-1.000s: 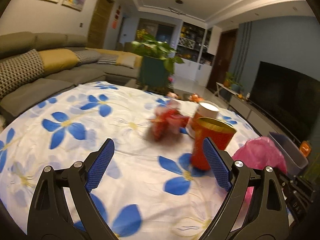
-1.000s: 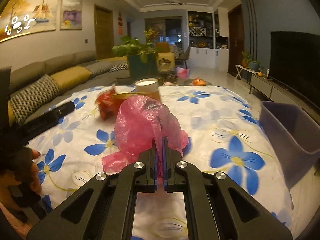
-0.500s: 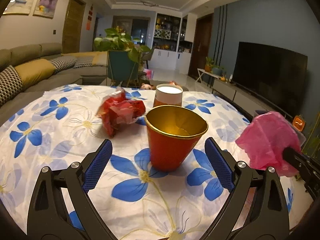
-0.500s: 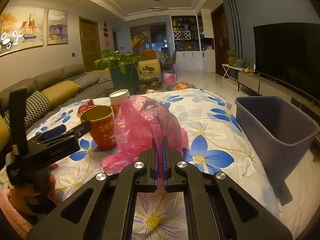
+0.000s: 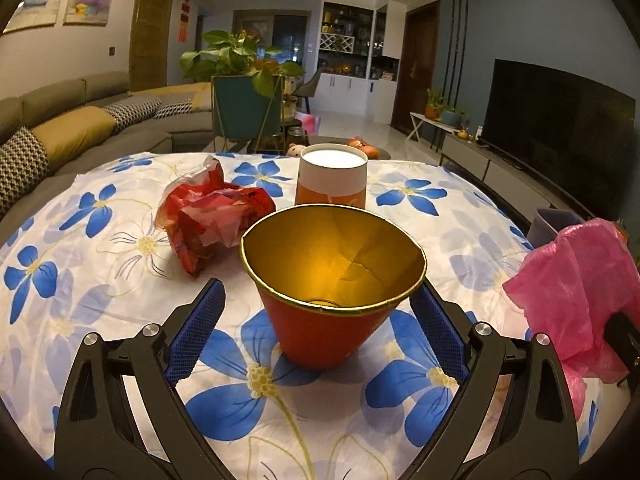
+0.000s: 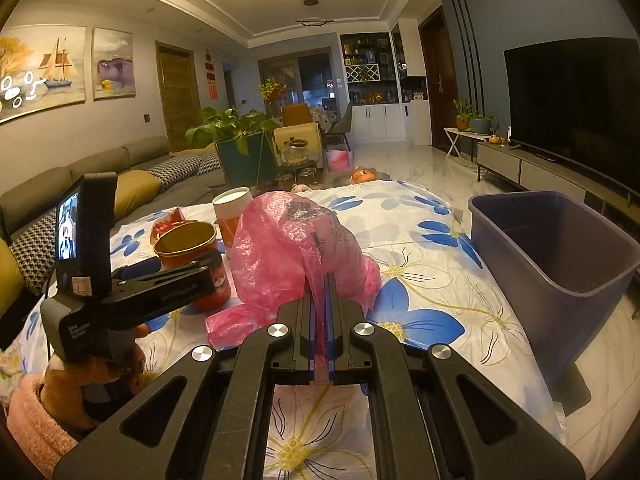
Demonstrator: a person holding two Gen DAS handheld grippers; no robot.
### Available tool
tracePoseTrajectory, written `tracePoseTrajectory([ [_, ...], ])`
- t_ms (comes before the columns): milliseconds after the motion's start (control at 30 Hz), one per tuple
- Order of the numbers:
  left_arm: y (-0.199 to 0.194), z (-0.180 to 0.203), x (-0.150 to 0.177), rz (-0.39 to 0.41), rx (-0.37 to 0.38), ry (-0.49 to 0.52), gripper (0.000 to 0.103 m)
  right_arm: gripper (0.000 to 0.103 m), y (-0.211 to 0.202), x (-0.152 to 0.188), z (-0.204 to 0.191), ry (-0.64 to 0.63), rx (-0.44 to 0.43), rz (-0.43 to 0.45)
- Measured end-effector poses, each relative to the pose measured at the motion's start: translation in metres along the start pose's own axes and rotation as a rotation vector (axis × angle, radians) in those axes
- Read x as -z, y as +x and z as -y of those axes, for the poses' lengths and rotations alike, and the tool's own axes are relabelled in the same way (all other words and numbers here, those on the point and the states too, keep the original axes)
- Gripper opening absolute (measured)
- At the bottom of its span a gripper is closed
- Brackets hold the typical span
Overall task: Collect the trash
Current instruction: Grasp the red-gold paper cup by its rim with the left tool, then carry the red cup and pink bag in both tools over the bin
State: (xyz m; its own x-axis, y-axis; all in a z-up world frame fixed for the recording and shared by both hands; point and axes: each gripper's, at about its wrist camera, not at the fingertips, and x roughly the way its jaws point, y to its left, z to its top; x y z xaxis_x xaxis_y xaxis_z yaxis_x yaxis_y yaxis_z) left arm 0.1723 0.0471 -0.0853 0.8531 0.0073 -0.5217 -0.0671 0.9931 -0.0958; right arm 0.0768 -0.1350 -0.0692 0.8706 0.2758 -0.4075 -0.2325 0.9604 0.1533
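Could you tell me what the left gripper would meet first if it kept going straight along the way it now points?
Most likely the red paper cup with the gold lining, standing upright between the left gripper's open blue-padded fingers.

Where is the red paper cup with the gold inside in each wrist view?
Left wrist: red paper cup at centre, between the open left gripper fingers.
Right wrist: red paper cup at left, behind the left gripper's body.
Shared landmark: white-topped cup just behind it.
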Motion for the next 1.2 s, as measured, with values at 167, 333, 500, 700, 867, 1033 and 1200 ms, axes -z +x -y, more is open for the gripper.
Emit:
tracePoseTrajectory([
  [167,0.007,-0.004,0.001,-0.035,0.017,-0.017,0.067,0.005,-0.001,0.0,0.001,-0.001,-0.001,-0.001],
  [333,0.002,-0.005,0.002,-0.012,0.033,-0.024,0.062,0.005,-0.001,0.0,0.001,-0.001,0.0,-0.003],
  [500,-0.015,0.001,0.0,0.029,0.024,-0.003,0.061,0.005,-0.003,-0.001,0.001,-0.004,0.006,0.005],
  [700,-0.039,0.011,0.001,0.041,0.021,0.017,0.061,0.005,-0.01,-0.004,0.003,-0.008,0.011,0.021],
  [867,-0.063,0.025,-0.003,0.081,0.033,0.033,0.061,0.005,-0.021,-0.009,0.004,-0.015,0.019,0.044],
  [1033,-0.082,0.043,-0.008,0.114,0.06,0.054,0.061,0.005,-0.035,-0.013,0.012,-0.011,0.038,0.071],
  [1200,-0.096,0.066,-0.011,0.139,0.098,0.084,0.061,0.005,-0.052,-0.018,0.023,-0.005,0.072,0.103],
])
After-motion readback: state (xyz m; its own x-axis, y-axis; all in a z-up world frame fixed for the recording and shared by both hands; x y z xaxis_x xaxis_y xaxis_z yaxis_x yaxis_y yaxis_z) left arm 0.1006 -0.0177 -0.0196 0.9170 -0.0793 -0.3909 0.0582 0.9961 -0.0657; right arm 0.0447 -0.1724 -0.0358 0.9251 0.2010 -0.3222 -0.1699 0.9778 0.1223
